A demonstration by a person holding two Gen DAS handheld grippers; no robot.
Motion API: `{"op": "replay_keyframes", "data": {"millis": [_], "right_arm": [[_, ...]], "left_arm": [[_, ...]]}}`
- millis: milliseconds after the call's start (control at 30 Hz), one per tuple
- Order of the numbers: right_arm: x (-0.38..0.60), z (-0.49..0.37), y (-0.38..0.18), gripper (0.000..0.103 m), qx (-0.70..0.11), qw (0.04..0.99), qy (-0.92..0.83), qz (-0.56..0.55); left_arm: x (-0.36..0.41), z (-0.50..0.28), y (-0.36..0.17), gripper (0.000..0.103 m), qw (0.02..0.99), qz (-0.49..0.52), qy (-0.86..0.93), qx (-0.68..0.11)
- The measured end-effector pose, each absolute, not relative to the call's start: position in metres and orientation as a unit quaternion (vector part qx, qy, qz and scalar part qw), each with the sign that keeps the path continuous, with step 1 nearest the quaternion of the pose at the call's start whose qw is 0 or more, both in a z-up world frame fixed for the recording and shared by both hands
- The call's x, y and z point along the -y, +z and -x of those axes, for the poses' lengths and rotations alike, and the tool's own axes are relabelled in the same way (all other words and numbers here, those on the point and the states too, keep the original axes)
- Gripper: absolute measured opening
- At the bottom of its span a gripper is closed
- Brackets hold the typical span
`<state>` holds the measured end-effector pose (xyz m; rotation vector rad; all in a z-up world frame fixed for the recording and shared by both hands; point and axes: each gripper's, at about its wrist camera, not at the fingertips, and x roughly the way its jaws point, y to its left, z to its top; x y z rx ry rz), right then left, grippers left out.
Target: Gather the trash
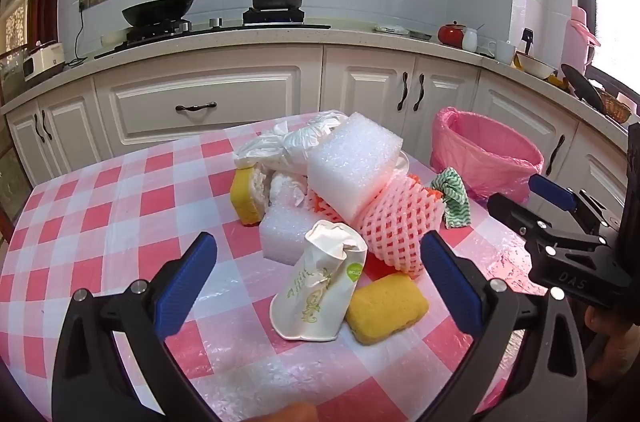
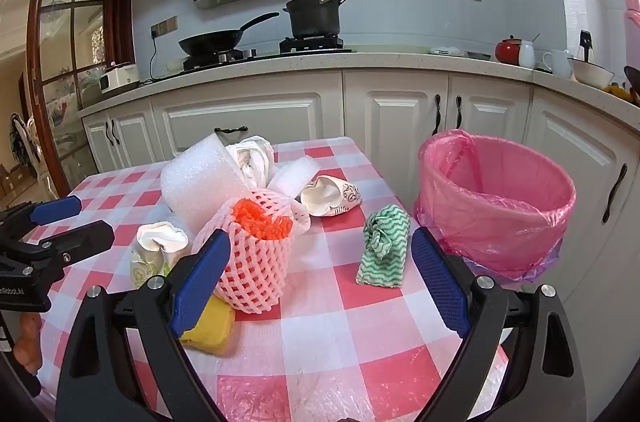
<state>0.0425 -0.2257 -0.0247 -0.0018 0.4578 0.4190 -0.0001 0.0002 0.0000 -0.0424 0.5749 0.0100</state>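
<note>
A heap of trash lies on the pink-checked table (image 1: 120, 206): a crumpled paper cup (image 1: 320, 286), a yellow sponge (image 1: 386, 306), pink foam netting (image 1: 396, 222), a white foam block (image 1: 352, 162) and a white plastic bag (image 1: 288, 146). My left gripper (image 1: 318, 282) stands open, and the paper cup sits between its fingers without contact. My right gripper (image 2: 320, 282) is open too, over bare tablecloth, with the pink netting (image 2: 256, 262) by its left finger and a green wavy cloth (image 2: 384, 250) near its right finger. A bin with a pink liner (image 2: 496, 202) stands beside the table on the right.
White kitchen cabinets (image 2: 248, 118) run behind the table, with a wok (image 2: 216, 42) and a black pot (image 2: 314, 16) on the stove. A second flattened paper cup (image 2: 332, 198) lies behind the netting. Dishes (image 2: 592, 70) crowd the counter at right.
</note>
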Motion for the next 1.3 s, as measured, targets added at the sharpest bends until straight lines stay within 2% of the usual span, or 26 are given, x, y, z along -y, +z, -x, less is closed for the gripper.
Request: {"op": "replay_keyframes", "data": {"millis": [1300], "right_arm": [[0.223, -0.0412, -0.0246, 0.086, -0.222, 0.952, 0.212, 0.007]], "left_arm": [[-0.0005, 0.0002, 0.0002, 0.098, 0.959, 0.024, 0.004, -0.281]]}}
